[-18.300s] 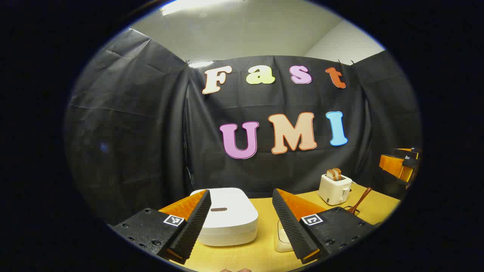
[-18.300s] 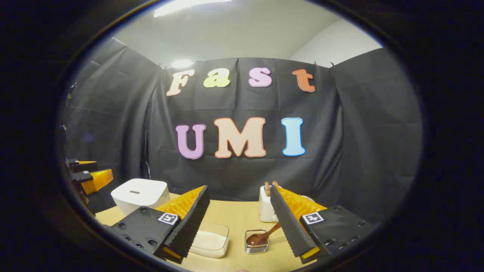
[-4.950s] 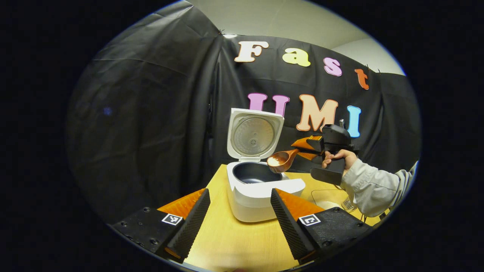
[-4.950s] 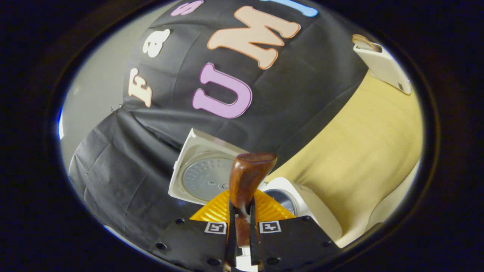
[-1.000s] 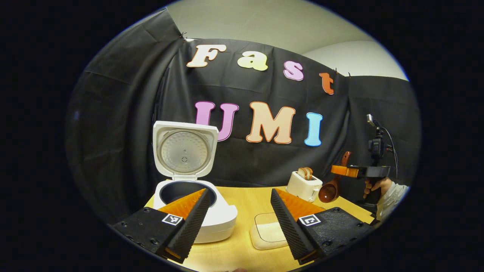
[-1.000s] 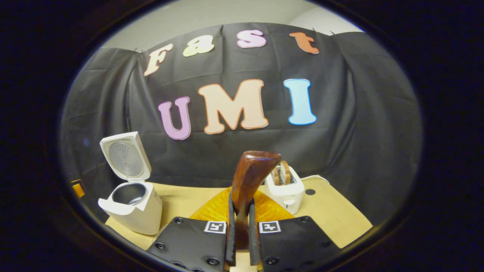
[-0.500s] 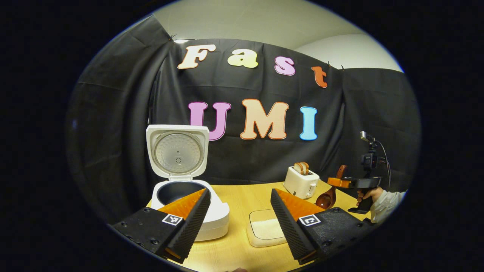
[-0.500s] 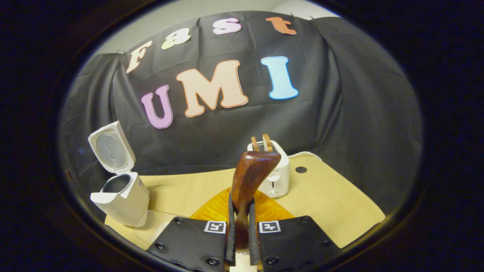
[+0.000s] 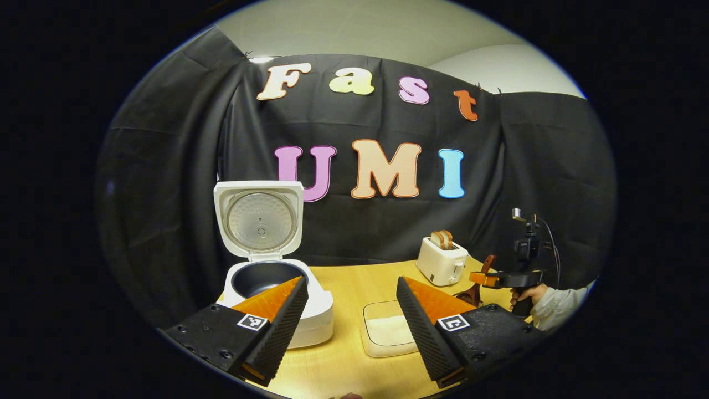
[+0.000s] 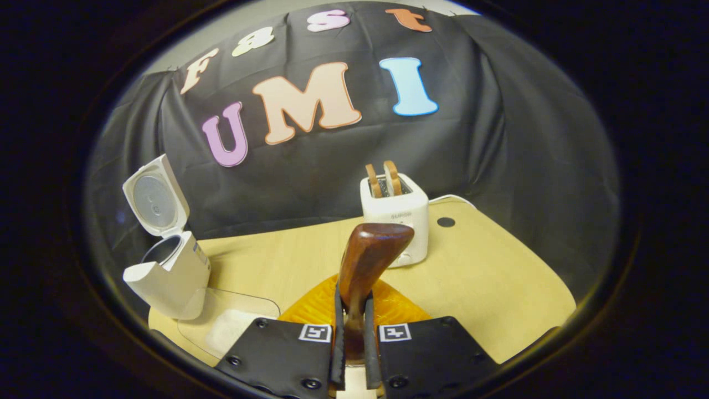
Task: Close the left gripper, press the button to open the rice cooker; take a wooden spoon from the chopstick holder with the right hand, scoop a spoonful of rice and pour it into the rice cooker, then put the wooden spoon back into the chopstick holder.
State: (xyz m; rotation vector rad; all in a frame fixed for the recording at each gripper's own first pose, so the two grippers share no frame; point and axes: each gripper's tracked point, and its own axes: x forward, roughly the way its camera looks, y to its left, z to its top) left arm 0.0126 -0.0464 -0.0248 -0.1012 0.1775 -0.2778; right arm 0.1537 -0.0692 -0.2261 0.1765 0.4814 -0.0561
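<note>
I had the dark-brown wooden spoon pinched by its handle in my right gripper, both ridged fingers pressed flat against the wood with no gap left between them. In the right gripper view the handle end stood up and away from me, leaning a little to the right, so the spoon's long axis ran close to upright and its bowl hung below the fingers. In the left gripper view I could see that bowl low, just above the pale wooden bench, beside the small white toaster at the far right.

My left gripper was spread wide and held nothing. The white rice cooker stood just beyond it with its lid tipped up and the dark pot open. The shallow clear tray of white rice lay between my two grippers.

The chopstick holder I could not make out; I judged it sat below the spoon bowl, behind my left gripper's finger. The return looked like a job for the right gripper: straight down, bowl first, then let go.
</note>
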